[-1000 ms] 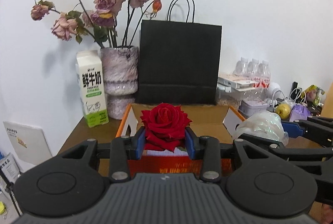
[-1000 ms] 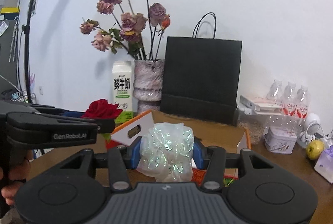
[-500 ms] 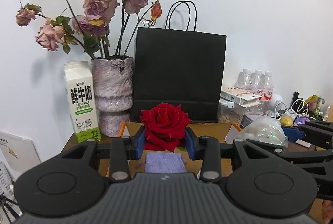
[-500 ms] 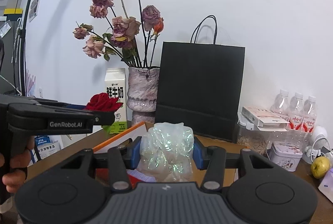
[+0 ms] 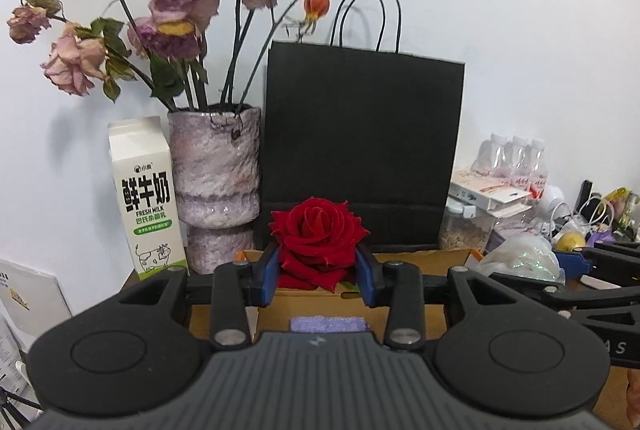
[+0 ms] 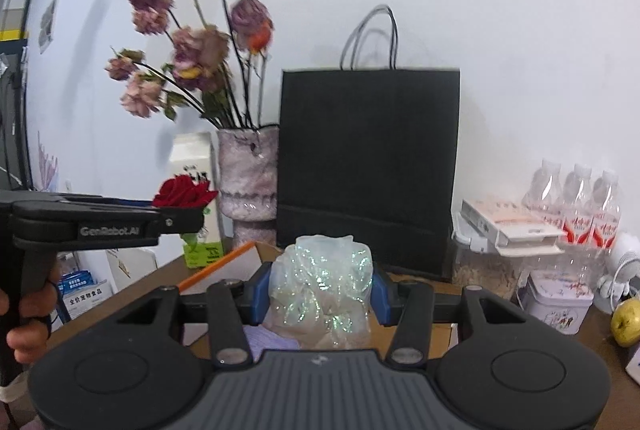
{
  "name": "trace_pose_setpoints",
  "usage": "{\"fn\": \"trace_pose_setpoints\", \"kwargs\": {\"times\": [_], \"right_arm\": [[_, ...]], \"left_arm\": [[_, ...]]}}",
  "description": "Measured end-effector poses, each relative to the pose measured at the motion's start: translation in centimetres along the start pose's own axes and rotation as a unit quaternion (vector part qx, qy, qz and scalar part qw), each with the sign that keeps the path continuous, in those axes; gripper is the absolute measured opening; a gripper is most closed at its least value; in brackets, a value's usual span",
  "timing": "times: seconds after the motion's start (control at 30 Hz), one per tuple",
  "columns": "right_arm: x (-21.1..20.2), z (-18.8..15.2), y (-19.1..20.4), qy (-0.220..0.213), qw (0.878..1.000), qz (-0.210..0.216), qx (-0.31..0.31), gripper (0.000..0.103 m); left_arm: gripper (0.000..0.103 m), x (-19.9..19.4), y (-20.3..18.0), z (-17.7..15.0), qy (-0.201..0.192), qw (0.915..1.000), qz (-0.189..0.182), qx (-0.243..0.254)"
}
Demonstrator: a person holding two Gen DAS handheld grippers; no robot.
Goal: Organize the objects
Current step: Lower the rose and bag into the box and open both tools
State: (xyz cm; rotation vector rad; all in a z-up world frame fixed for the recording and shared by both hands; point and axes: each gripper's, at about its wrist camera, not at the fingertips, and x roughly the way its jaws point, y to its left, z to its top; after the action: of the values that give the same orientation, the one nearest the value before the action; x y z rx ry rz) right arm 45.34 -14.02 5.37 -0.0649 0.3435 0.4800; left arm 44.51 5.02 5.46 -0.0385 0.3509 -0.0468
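Observation:
My left gripper is shut on a red rose and holds it above an open cardboard box. The rose also shows in the right wrist view, at the tip of the left gripper. My right gripper is shut on a crumpled iridescent plastic wrap, also above the box; the wrap shows at the right of the left wrist view. A black paper bag stands upright behind the box. A lilac cloth lies in the box.
A mottled vase with wilted roses and a milk carton stand left of the bag. Water bottles, a flat white box, a tin and a yellow-green fruit crowd the table's right side.
Both grippers have risen and moved closer to the black bag with their loads still held. The box has dropped lower in both views.

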Motion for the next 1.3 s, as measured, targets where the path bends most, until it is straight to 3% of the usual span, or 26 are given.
{"fn": "trace_pose_setpoints", "kwargs": {"times": [0.67,1.07,1.13,1.17,1.2,1.23,1.27,1.3], "right_arm": [[5.6,-2.7,-2.3,0.066,0.997,-0.027,0.032,0.048],[6.0,-3.1,-2.7,0.073,0.996,-0.033,0.040,0.048],[6.0,-3.1,-2.6,0.072,0.996,-0.033,0.039,0.050],[6.0,-3.1,-2.5,0.071,0.996,-0.035,0.038,0.053],[6.1,-3.0,-2.5,0.072,0.996,-0.037,0.037,0.067],[6.1,-3.0,-2.5,0.073,0.996,-0.040,0.037,0.079],[6.1,-3.0,-2.4,0.071,0.996,-0.044,0.036,0.100],[6.1,-3.0,-2.4,0.068,0.996,-0.051,0.033,0.103]], "left_arm": [[0.039,4.4,-0.5,-2.5,0.069,0.9974,0.004,0.021],[0.041,5.7,-0.7,-3.4,0.093,0.9953,0.007,0.025],[0.054,5.6,-0.7,-3.4,0.088,0.9958,0.007,0.024],[0.078,5.6,-0.6,-3.3,0.086,0.9961,0.007,0.021],[0.101,5.5,-0.6,-3.3,0.080,0.9966,0.009,0.019],[0.103,5.3,-0.6,-3.2,0.071,0.9972,0.014,0.019],[0.103,5.1,-0.6,-3.2,0.062,0.9975,0.027,0.020],[0.103,5.1,-0.6,-3.1,0.059,0.9976,0.029,0.020]]}}
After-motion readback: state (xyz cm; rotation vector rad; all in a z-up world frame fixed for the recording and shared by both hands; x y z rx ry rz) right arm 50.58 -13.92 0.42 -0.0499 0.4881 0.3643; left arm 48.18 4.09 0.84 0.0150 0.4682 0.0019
